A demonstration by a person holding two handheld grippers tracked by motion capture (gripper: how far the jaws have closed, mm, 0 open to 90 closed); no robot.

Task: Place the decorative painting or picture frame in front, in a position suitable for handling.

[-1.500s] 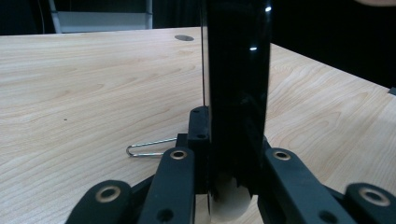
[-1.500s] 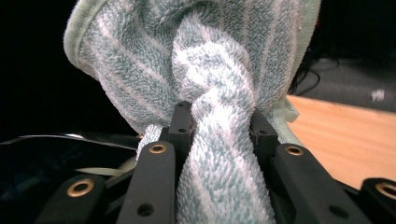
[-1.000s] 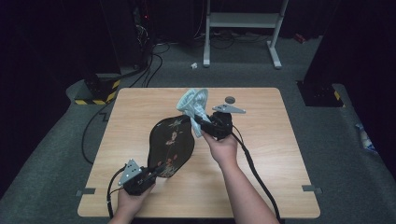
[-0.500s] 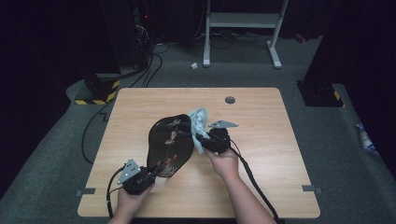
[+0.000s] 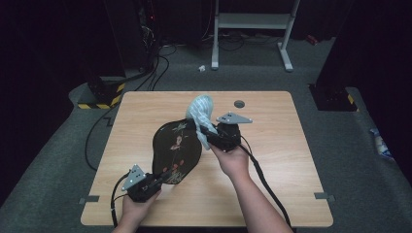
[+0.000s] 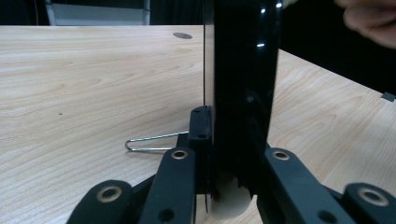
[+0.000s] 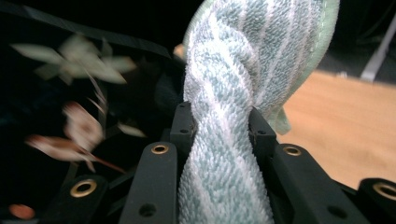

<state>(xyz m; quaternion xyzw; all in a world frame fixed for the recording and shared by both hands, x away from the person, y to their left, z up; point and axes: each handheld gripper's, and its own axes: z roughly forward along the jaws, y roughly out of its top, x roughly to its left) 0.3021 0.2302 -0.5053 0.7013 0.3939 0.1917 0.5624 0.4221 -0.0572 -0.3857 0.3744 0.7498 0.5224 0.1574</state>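
Wiping is under way: the left tongs [image 5: 158, 180] clamp the near edge of the black flowered tray [image 5: 176, 148], tilted up off the wooden surface [image 5: 272, 160], while the right tongs [image 5: 210, 132] grip a twisted pale-green striped towel [image 5: 200, 110] at its far rim. Next, I'd judge, the towel must press flat and sweep across the glossy lacquer.

From my remote seat, the tray [image 5: 176, 150] sits near the middle of the table [image 5: 272, 184], tilted, its long axis running from 7 o'clock to 1 o'clock. My left tool [image 5: 154, 183] is at the tray's 7 o'clock end, clamped on its rim; my right tool [image 5: 206, 133] is at the tray's 2 o'clock edge, holding the towel [image 5: 200, 112], which rises toward 12 o'clock. A table hole [image 5: 239, 103] lies at 2 o'clock from the towel. A wire clip [image 6: 149, 141] lies on the table just beside my left tool.
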